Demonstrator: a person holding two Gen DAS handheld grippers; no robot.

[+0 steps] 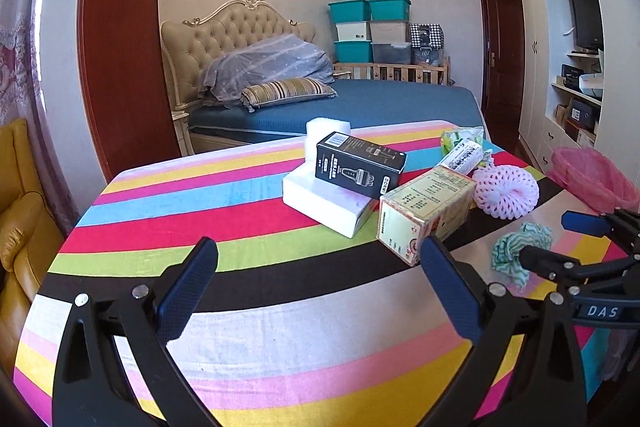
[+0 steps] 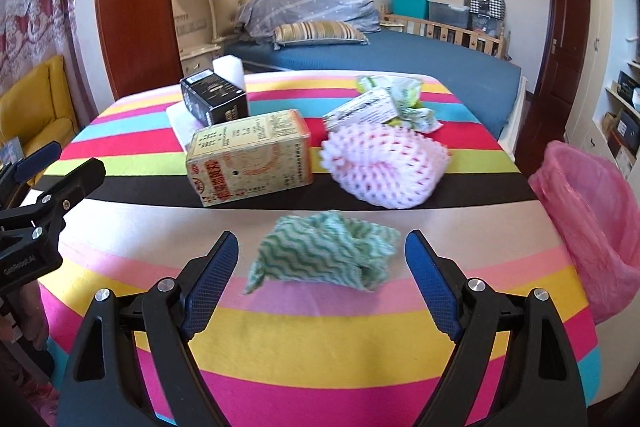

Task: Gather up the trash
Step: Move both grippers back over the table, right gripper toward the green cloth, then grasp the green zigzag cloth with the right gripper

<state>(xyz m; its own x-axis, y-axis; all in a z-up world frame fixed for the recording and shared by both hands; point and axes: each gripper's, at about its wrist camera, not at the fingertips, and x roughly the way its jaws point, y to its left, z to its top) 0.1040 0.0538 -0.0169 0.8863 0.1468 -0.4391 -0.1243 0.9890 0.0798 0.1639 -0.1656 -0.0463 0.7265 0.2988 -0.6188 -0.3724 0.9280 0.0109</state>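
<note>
The left tool (image 1: 316,287) stands wide and empty over the striped surface (image 1: 248,347), its right finger close to the yellow box (image 1: 424,211); a careless sweep could shove it. Further right, the right tool (image 2: 322,277) is spread wide, holding nothing, the crumpled green cloth (image 2: 324,255) between its fingers. Limp cloth may slip the pinch before the pink bag (image 2: 588,223).

Behind your work surface you see a bed (image 1: 360,103) with a tufted headboard (image 1: 224,27) and a striped pillow (image 1: 288,91). Teal and grey storage bins (image 1: 370,31) stack against the far wall. A yellow armchair (image 1: 20,219) sits at your left.
</note>
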